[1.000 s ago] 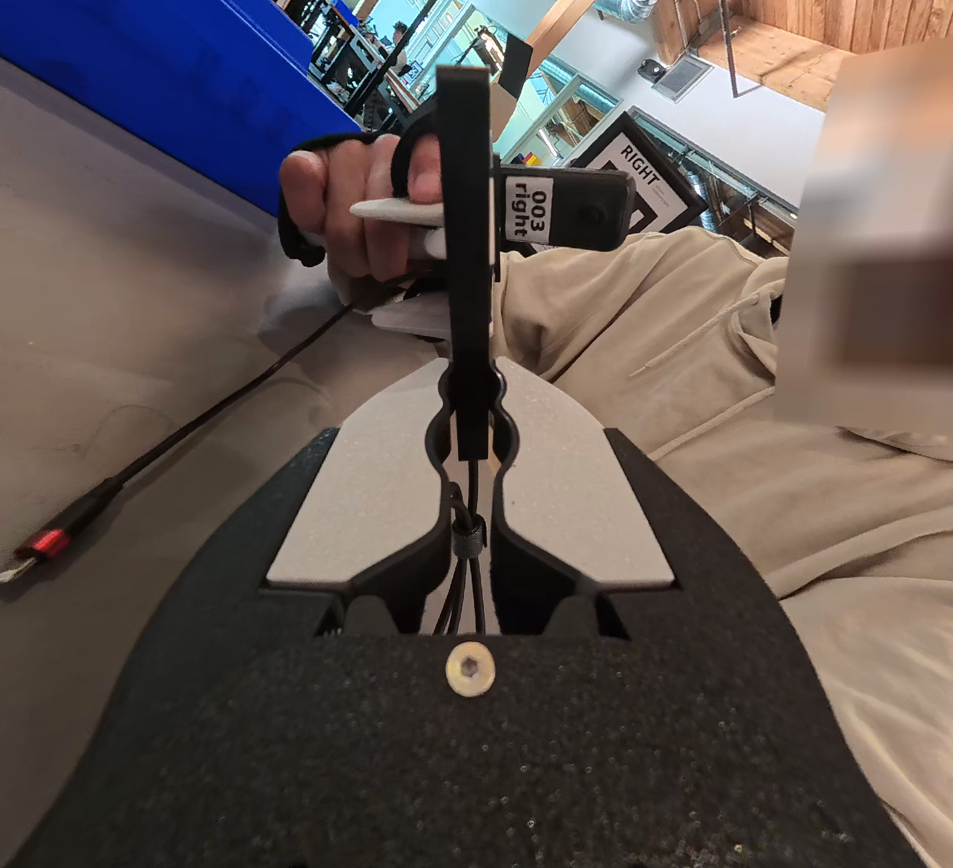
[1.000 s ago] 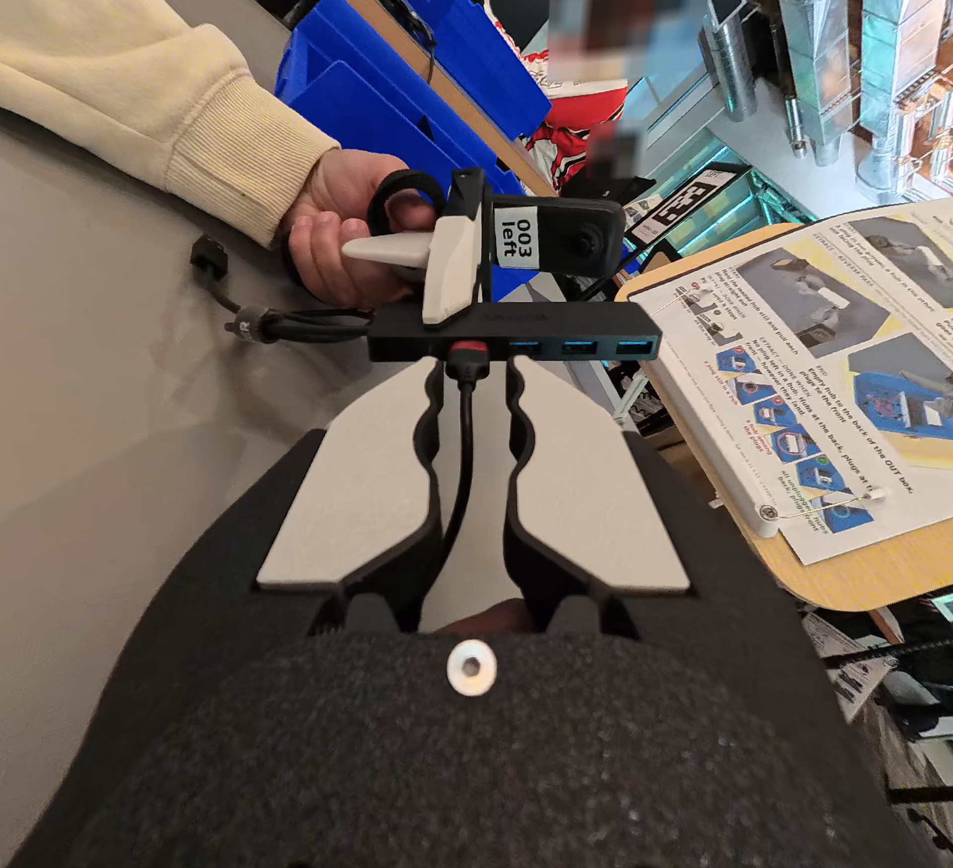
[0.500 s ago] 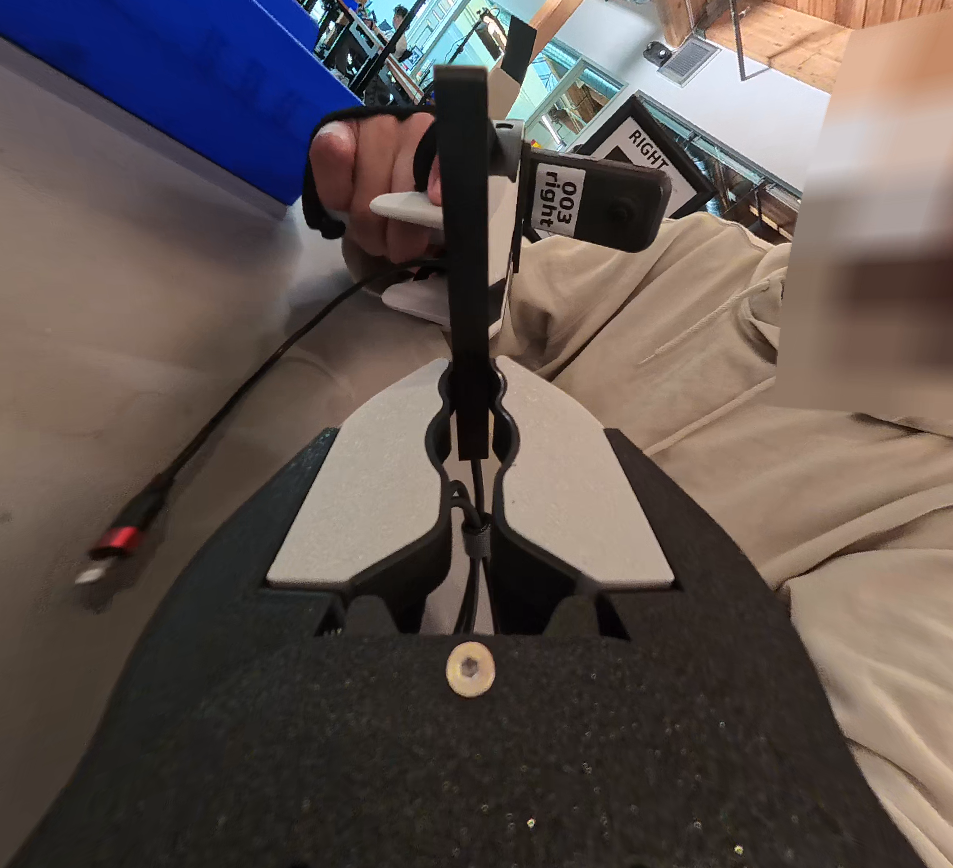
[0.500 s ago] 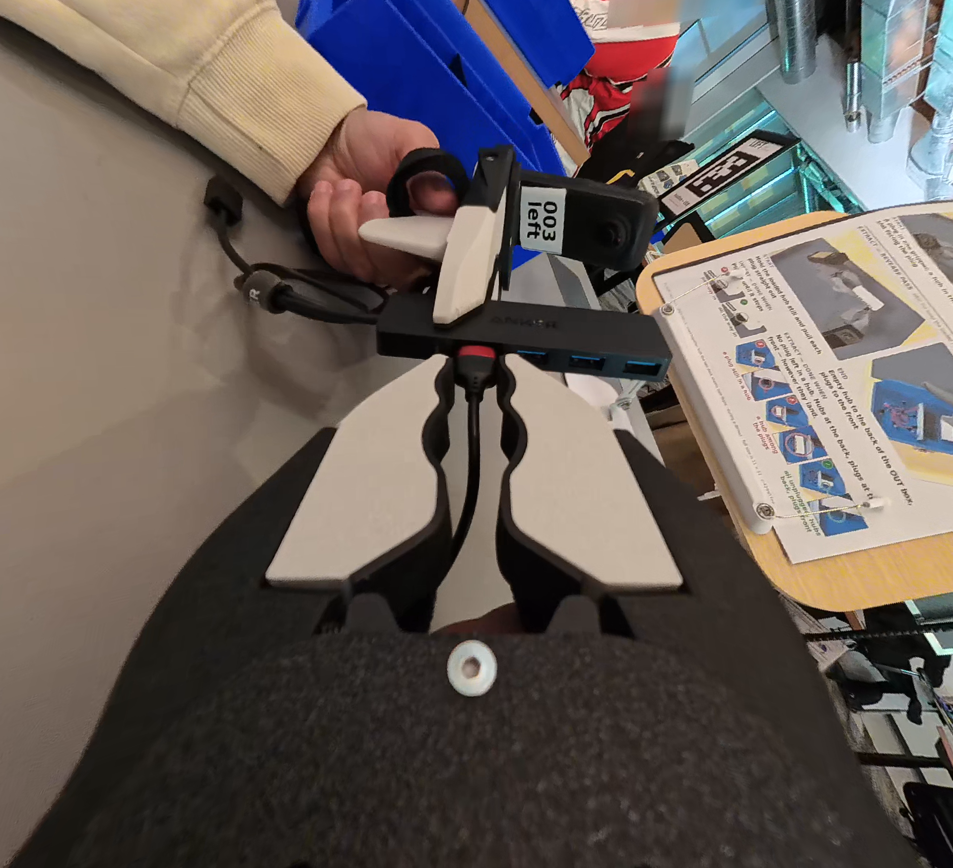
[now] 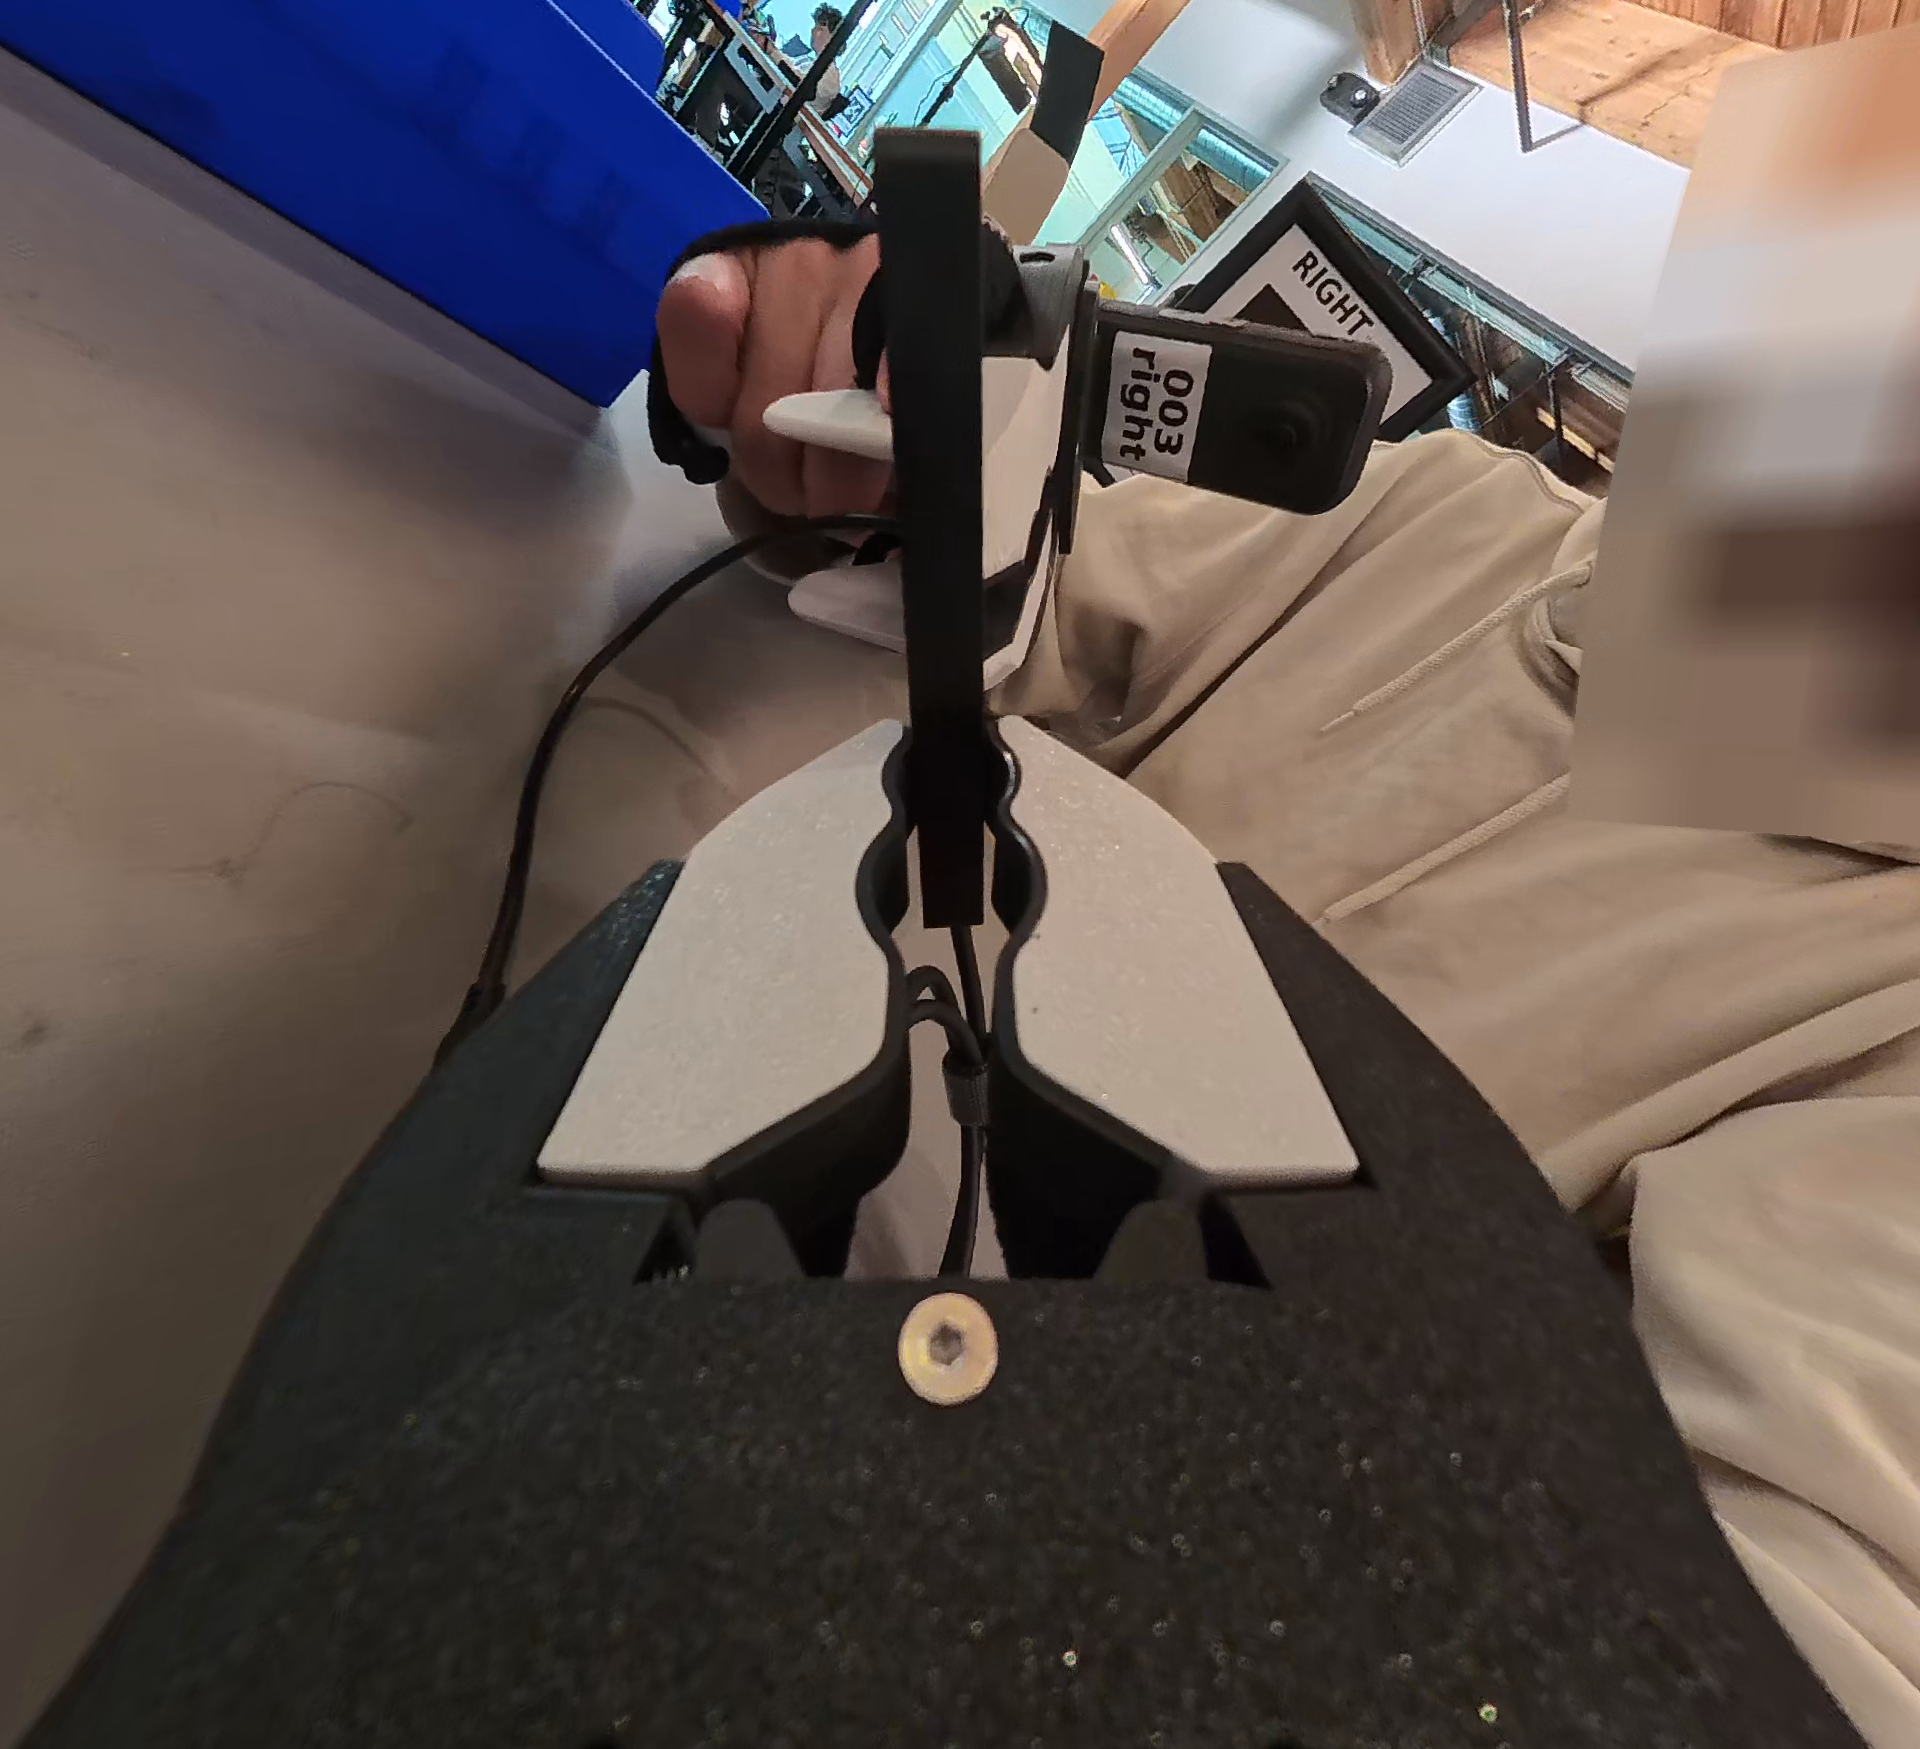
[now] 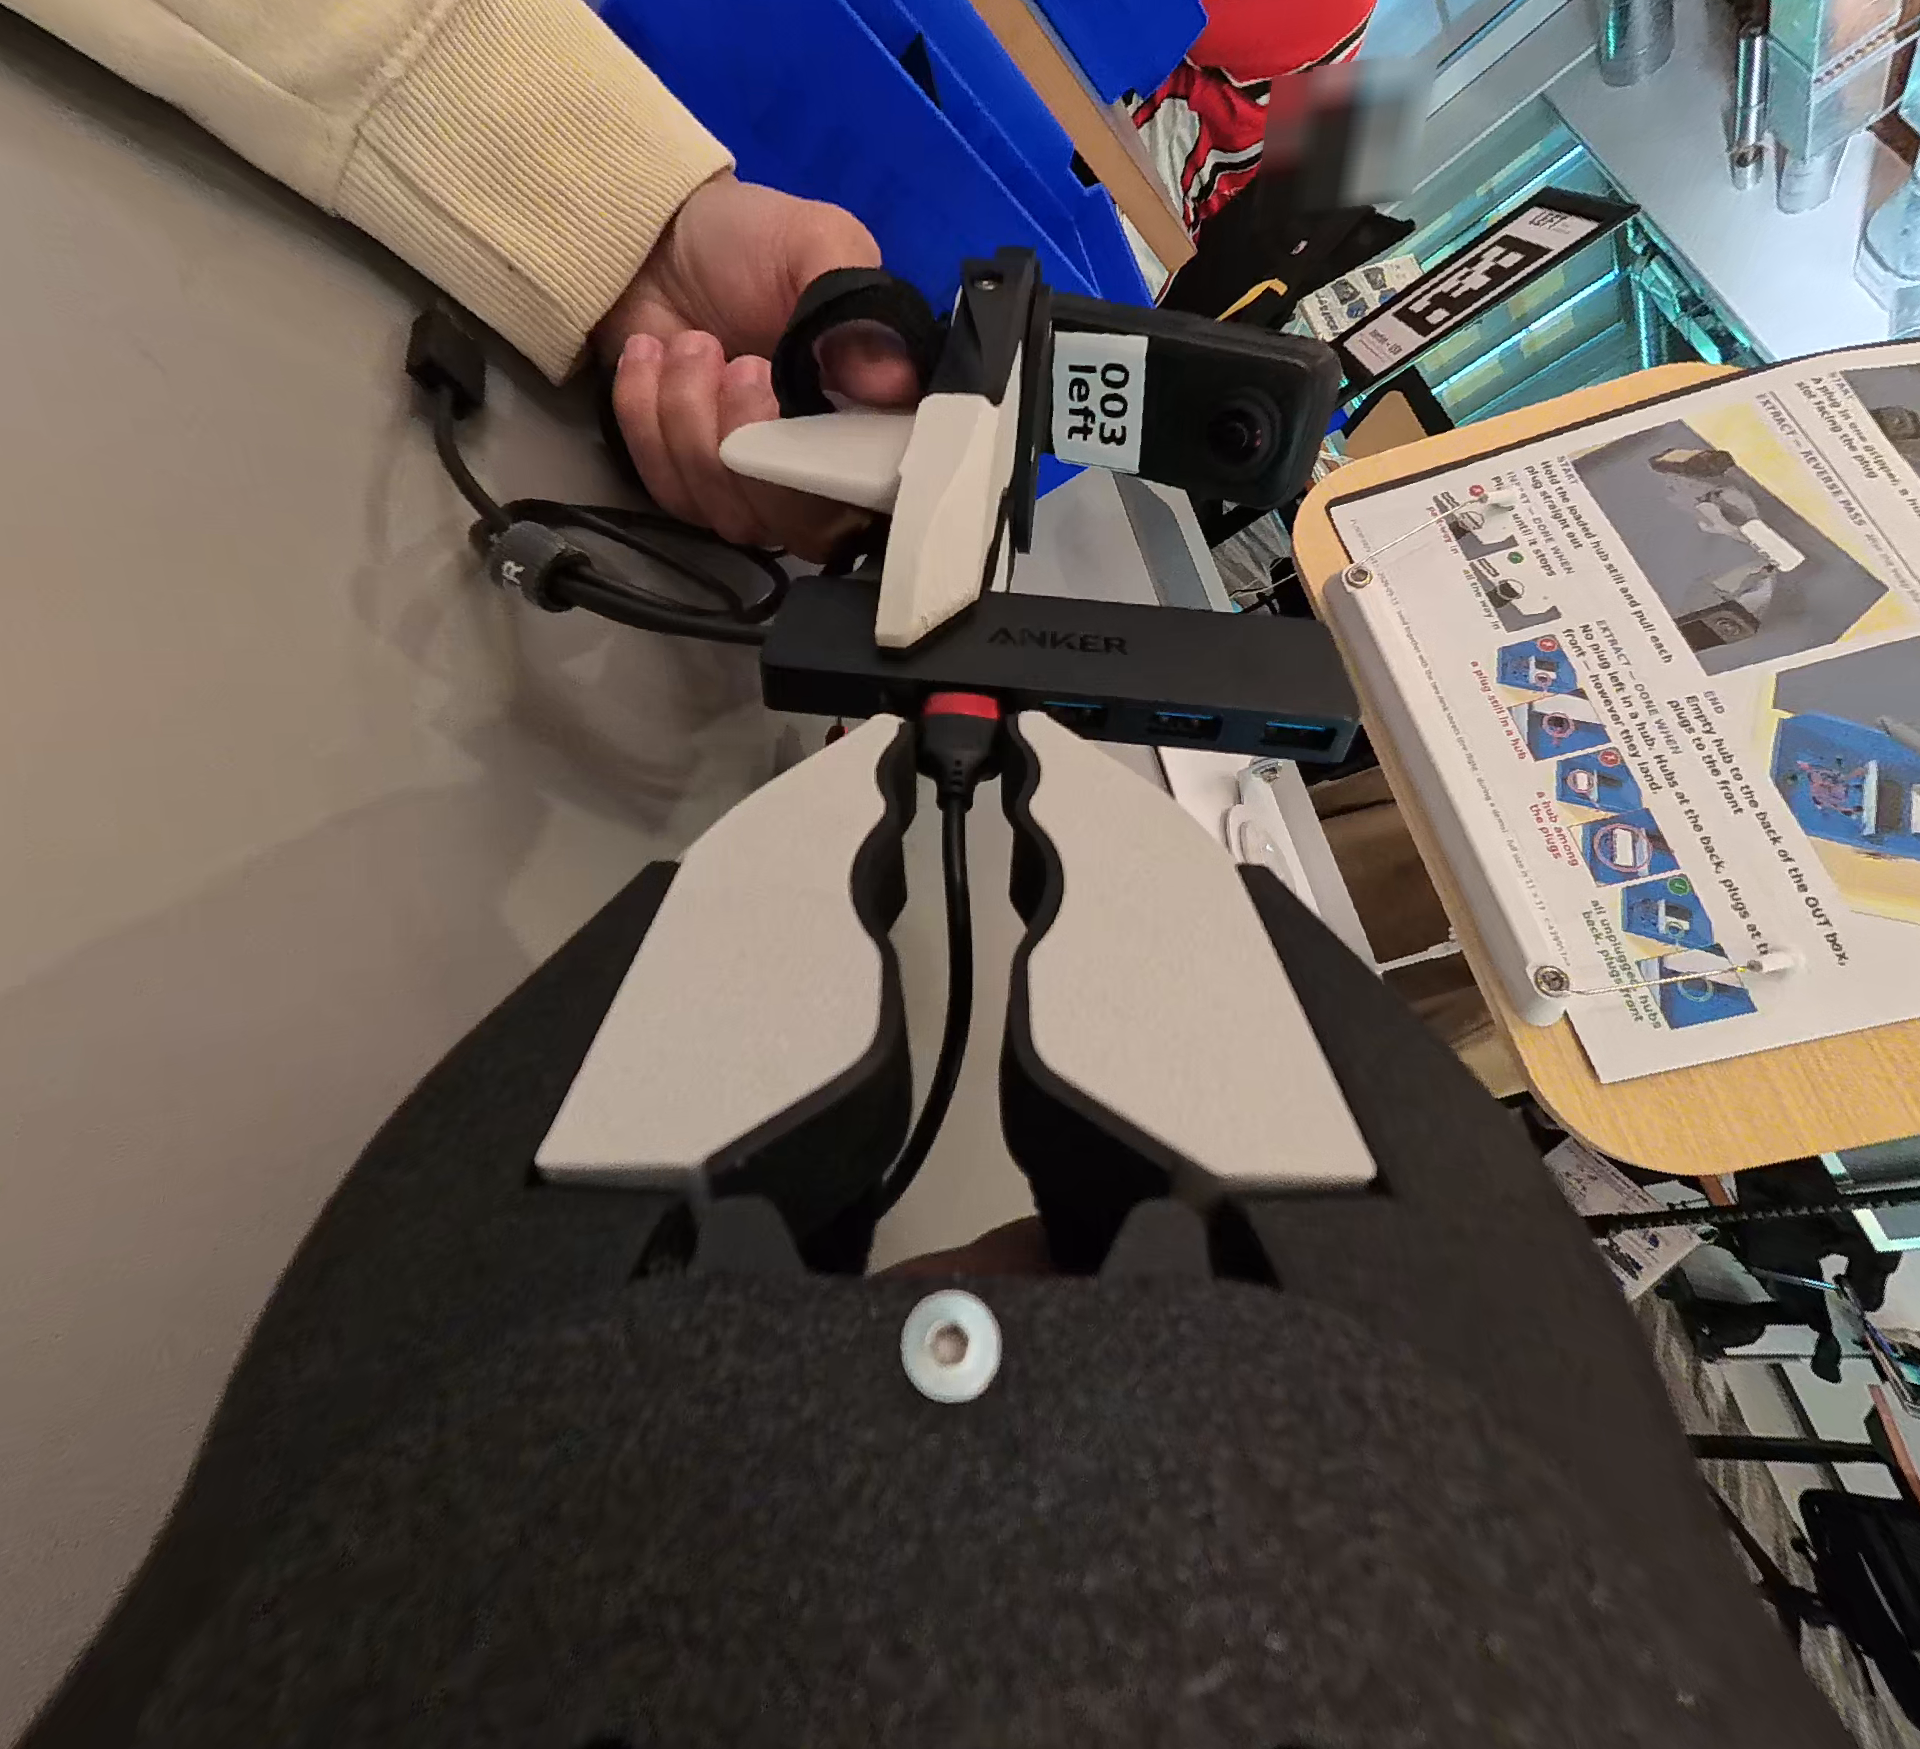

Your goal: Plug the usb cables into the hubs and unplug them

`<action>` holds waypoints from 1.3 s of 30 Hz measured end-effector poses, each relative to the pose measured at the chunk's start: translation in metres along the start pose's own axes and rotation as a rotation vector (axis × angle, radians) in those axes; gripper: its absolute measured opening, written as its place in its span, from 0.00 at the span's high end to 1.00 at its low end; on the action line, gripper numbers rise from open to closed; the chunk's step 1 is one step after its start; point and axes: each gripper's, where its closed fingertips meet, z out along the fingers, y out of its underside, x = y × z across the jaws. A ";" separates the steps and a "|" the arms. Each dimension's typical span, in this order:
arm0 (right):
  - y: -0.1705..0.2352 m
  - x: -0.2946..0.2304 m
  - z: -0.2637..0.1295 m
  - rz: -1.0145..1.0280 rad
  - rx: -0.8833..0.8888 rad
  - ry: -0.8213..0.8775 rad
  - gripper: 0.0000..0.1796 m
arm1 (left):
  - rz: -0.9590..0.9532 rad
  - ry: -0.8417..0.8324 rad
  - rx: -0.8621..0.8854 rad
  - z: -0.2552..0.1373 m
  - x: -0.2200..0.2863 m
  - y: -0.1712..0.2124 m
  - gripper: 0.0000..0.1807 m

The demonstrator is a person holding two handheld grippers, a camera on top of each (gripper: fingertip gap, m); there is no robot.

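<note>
Here the left gripper (image 5: 943,769) clamps the black hub (image 5: 931,473) edge-on, above the grey table (image 5: 239,764). The right gripper (image 6: 956,743) pinches the red-collared plug (image 6: 958,731), seated in the hub's leftmost port; three blue ports (image 6: 1184,725) sit right.

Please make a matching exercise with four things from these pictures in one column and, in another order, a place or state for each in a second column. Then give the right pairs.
Column one:
1. black hub
2. red-collared plug
3. left claw
4. instruction sheet

Column two:
A. lies on a round wooden table
B. sits in the hub's end port, between the right claw's fingertips
C. shut on the hub's cable end
D. held off the table, three blue ports empty

Pairs: 1-D, 2-B, 3-C, 4-A
</note>
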 end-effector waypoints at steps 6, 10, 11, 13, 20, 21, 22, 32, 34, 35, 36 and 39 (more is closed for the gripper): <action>0.000 -0.002 -0.002 0.000 -0.001 -0.010 0.91 | 0.011 -0.006 -0.006 0.001 0.000 0.001 0.94; 0.000 -0.002 -0.003 0.001 0.004 -0.008 0.91 | 0.017 -0.007 -0.001 0.001 0.000 0.001 0.94; 0.000 -0.002 -0.003 0.005 0.004 -0.005 0.91 | 0.018 -0.008 0.000 0.001 0.000 0.001 0.94; 0.000 -0.002 -0.003 -0.002 0.007 0.003 0.91 | 0.021 -0.007 -0.001 0.001 0.001 0.001 0.94; 0.003 0.017 -0.031 0.063 0.052 0.072 0.92 | 0.031 -0.026 0.144 -0.028 0.000 -0.018 0.94; 0.013 0.022 -0.041 0.065 0.021 0.088 0.92 | 0.037 -0.036 0.163 -0.032 0.000 -0.020 0.94; 0.019 0.026 -0.052 0.080 0.018 0.102 0.92 | 0.032 -0.045 0.144 -0.028 -0.003 -0.018 0.94; 0.013 0.029 -0.061 0.229 -0.007 0.135 0.92 | 0.046 -0.109 0.197 -0.028 -0.009 -0.026 0.94; 0.018 0.032 -0.055 0.296 -0.042 0.160 0.92 | 0.080 -0.180 0.262 -0.034 -0.009 -0.034 0.94; 0.020 0.034 -0.052 0.346 -0.058 0.166 0.92 | 0.105 -0.237 0.286 -0.035 -0.010 -0.038 0.94; 0.028 0.036 -0.050 0.371 -0.115 0.188 0.92 | 0.126 -0.314 0.300 -0.037 -0.014 -0.041 0.94; 0.046 0.047 -0.050 0.453 -0.232 0.269 0.92 | 0.193 -0.552 0.283 -0.040 -0.027 -0.043 0.94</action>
